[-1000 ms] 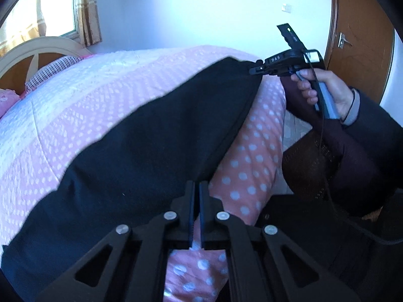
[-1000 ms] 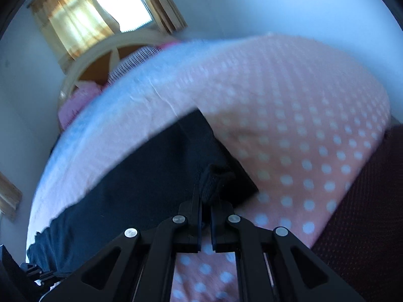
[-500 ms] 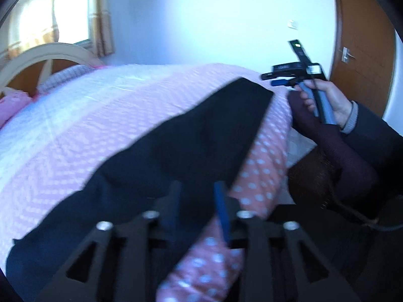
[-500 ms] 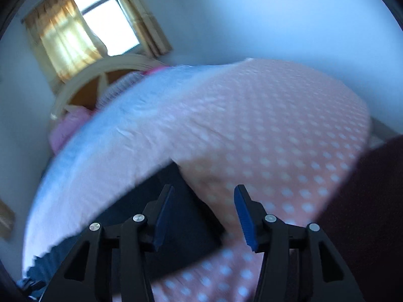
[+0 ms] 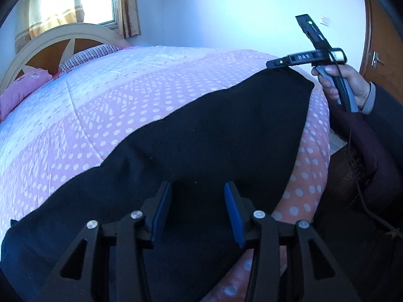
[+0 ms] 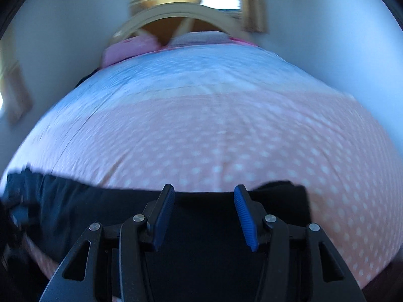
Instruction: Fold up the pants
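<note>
Both the left claw (image 5: 197, 211) and right claw (image 6: 204, 214) hung apart, empty, just above the flat pants (image 5: 201, 136); the next fold seemingly needed fresh grips on an end.

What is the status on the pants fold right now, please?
Left gripper open, right gripper open, both empty. Pants flat along bed edge. Nothing in the way.

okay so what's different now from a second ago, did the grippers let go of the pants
Yes. Both were shut on the black pants a second ago; now the left gripper and the right gripper are open with nothing between their fingers. The right one has also swung round to face the headboard. The pants stayed flat along the near edge of the dotted quilt.
</note>
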Tool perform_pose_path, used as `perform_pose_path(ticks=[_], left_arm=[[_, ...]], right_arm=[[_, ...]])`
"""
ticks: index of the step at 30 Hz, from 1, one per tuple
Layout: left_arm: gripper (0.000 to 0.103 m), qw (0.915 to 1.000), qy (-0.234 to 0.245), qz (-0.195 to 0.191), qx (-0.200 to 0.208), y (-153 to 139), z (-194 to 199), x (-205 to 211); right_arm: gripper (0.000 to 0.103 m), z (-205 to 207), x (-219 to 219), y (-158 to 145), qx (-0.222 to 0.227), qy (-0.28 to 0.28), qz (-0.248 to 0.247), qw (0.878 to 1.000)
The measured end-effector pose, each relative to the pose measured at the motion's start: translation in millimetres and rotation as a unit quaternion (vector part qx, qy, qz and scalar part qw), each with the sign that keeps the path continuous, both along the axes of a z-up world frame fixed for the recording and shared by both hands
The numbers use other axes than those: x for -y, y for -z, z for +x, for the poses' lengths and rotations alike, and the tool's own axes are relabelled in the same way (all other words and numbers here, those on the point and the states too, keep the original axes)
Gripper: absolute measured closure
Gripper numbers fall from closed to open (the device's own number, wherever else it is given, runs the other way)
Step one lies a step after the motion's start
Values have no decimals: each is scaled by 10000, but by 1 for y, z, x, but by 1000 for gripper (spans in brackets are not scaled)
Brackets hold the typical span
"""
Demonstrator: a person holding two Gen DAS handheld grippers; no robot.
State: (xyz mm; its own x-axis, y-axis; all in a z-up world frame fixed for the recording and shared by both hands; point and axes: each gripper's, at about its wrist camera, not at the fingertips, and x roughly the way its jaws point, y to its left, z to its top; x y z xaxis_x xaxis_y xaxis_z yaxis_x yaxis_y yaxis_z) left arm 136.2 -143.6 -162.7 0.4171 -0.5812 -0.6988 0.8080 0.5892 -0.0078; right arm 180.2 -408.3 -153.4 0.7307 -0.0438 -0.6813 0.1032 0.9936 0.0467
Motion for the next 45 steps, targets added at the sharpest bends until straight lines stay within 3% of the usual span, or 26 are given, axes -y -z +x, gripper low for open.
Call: perform_pose_path(ticks=[4,6,7,8,9,10,14,25,30,33,34,36,38,45], left_arm=[[56,10000,-2,-7,-17,0,0,-2],[56,10000,-4,-23,-34,0,1,-2],[56,10000,-3,-35,-55,0,3,-5],[56,10000,-8,-46,-75,1,3,-4],[56,9999,-11,-65,-90,1,4,-5],[56,9999,-13,-71,-89,0,4,-4],[56,9999,-15,-88,-72,1,3,-4],[55,10000,-31,-73,-42,1,1,-2],[55,10000,-30,-67,-36,1,2,-2],[55,9999,-22,-86,-55,1,2,-3],[55,9999,-23,-95,-59,1,2,-3],[55,9999,-24,-98,-50,1,2,-3],[54,9999,-23,-96,-50,2,3,-3],[54,10000,-30,-90,-23,2,2,-2]], right_arm=[[52,14,-25,0,-276,-519,-589,9965],[52,31,-35,13,-898,-826,-931,9882],[52,35,-38,16,-991,-945,-1051,9850],[58,35,-41,15,-993,-1083,-1140,9826],[91,36,-42,13,-1004,-1254,-1116,9807],[102,36,-44,11,-1067,-1409,-1063,9785],[102,17,-63,8,-1154,-1774,-1478,9661],[102,-39,-64,14,-760,-1758,-1400,9715],[101,-15,-36,5,-206,-141,-2085,9777],[101,-2,-6,-1,-312,-125,-910,9953],[101,-2,-4,-2,-290,-197,-755,9965],[101,7,-9,7,-839,-546,-449,9940],[101,7,-22,13,-1043,-670,-745,9895],[101,4,-42,15,-1562,-1204,-891,9763]])
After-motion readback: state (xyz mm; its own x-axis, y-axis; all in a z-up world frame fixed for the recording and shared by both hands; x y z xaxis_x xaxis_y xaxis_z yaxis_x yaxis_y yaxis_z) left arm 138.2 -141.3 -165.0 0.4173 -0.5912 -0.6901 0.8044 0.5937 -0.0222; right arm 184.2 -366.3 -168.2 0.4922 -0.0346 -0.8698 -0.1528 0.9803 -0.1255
